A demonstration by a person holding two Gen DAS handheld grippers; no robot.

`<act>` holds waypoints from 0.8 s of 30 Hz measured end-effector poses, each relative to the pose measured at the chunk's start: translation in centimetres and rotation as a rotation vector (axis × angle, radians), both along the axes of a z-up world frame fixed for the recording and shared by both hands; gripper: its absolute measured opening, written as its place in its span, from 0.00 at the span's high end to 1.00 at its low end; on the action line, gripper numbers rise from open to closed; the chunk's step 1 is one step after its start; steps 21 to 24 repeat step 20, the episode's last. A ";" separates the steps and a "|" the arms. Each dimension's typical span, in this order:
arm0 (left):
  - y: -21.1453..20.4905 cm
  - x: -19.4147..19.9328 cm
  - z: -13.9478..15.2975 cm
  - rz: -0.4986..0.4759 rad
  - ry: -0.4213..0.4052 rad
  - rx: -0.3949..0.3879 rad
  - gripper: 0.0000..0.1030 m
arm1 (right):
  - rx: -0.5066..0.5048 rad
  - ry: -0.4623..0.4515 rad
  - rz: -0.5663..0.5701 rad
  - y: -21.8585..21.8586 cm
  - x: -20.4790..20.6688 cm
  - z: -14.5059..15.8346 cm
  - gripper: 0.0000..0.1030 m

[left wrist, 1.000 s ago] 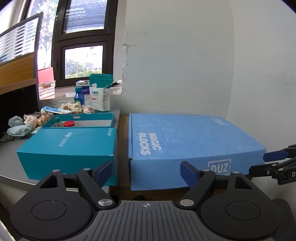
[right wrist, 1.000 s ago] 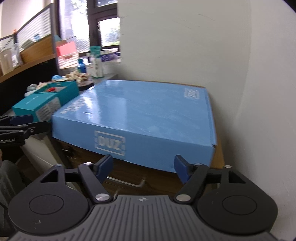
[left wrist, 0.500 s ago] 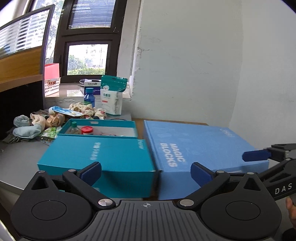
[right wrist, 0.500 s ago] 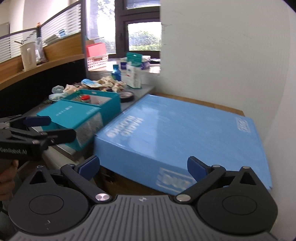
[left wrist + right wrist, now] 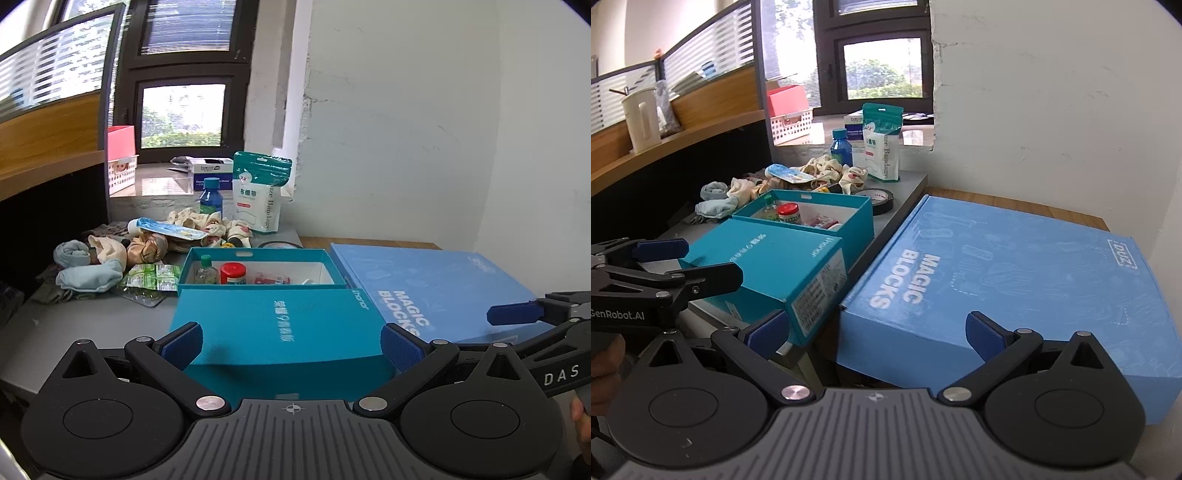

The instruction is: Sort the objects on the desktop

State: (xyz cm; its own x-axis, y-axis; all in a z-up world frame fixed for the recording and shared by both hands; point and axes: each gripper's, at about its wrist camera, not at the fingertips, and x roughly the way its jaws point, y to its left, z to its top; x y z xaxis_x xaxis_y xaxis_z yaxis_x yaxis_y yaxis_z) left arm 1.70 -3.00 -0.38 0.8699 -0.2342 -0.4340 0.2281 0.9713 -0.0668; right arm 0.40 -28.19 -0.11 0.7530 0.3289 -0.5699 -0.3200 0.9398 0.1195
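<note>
Few desktop objects sorted so far — most of the pile is left untouched.

A red-capped jar point(image 5: 233, 272) and small bottle point(image 5: 205, 270) are seen inside the open teal box point(image 5: 258, 254); behind it, socks point(image 5: 88, 275), a tube point(image 5: 166, 228), blue bottle point(image 5: 211, 195) and bandage pouch point(image 5: 260, 195) are left loose. In front of it, the left gripper point(image 5: 291, 341) and right gripper point(image 5: 875, 330) are spread wide — nothing held, jaws having just been opening.
</note>
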 end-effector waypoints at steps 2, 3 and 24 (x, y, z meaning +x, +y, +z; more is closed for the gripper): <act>0.4 0.1 0.1 -0.005 0.007 0.005 0.00 | -0.001 -0.004 -0.015 0.6 0.0 0.1 0.01; 0.6 0.2 0.1 -0.006 0.013 0.008 0.00 | 0.001 -0.006 -0.020 0.8 0.0 0.1 0.01; 2.1 -1.9 1.0 0.009 0.036 0.089 0.00 | 0.034 -0.003 -0.054 3.0 -2.5 0.4 0.01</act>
